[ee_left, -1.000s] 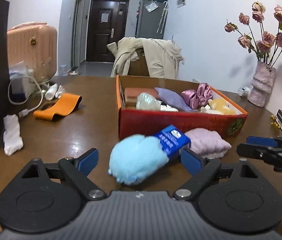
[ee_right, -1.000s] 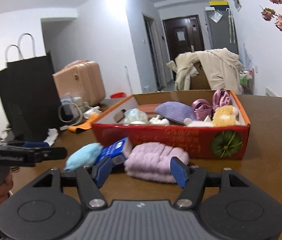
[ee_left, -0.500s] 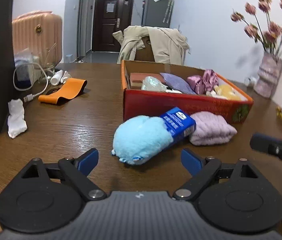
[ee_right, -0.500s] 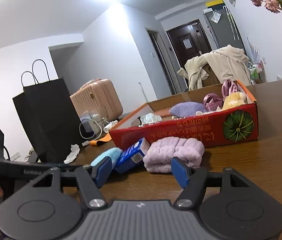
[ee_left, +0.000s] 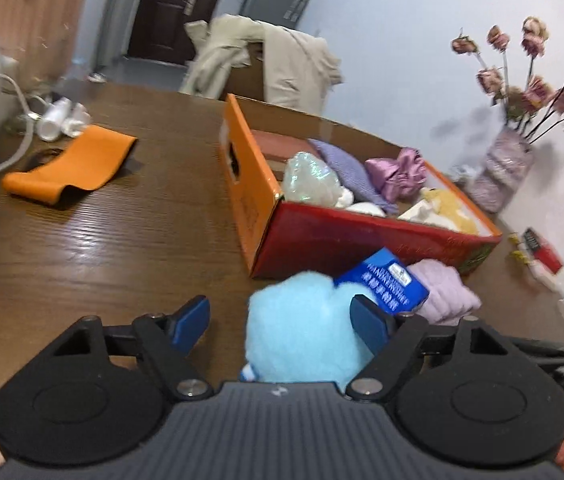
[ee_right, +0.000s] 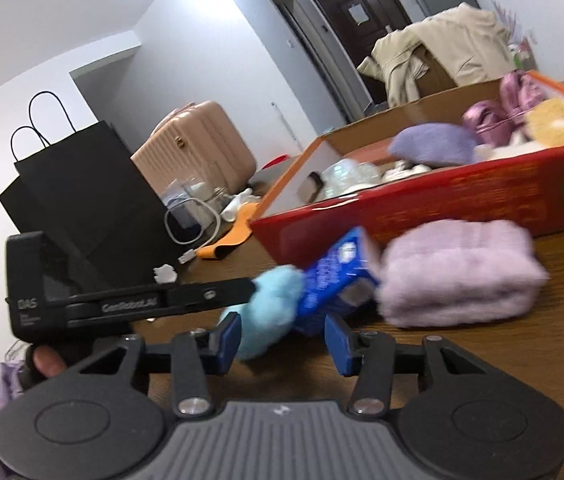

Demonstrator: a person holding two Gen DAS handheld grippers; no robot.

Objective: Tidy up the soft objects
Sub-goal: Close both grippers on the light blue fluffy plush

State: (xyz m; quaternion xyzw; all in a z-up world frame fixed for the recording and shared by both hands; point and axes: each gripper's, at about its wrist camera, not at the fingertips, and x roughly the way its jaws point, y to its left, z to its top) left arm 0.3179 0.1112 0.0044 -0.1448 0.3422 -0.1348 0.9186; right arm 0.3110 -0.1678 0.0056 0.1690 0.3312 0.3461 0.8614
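A light blue plush toy (ee_left: 302, 332) lies on the wooden table before a red cardboard box (ee_left: 362, 240) that holds several soft items. A blue packet (ee_left: 386, 282) leans on the plush, and a folded lilac towel (ee_left: 446, 292) lies to its right. My left gripper (ee_left: 282, 322) is open, its fingers on either side of the plush. My right gripper (ee_right: 282, 340) is open and empty, low over the table, facing the plush (ee_right: 270, 312), the packet (ee_right: 334, 276) and the towel (ee_right: 458, 272). The left gripper's body (ee_right: 122, 300) shows at the left of the right wrist view.
An orange band (ee_left: 70, 172), white cable (ee_left: 10, 136) and small bottles lie on the table's left. A vase of dried roses (ee_left: 506, 172) stands at the right by the wall. A black paper bag (ee_right: 82, 200) and pink suitcase (ee_right: 194, 148) stand at the far left.
My left gripper has moved forward and down so its open fingers now flank the blue plush. My right gripper has swung left and closer to the plush and packet.
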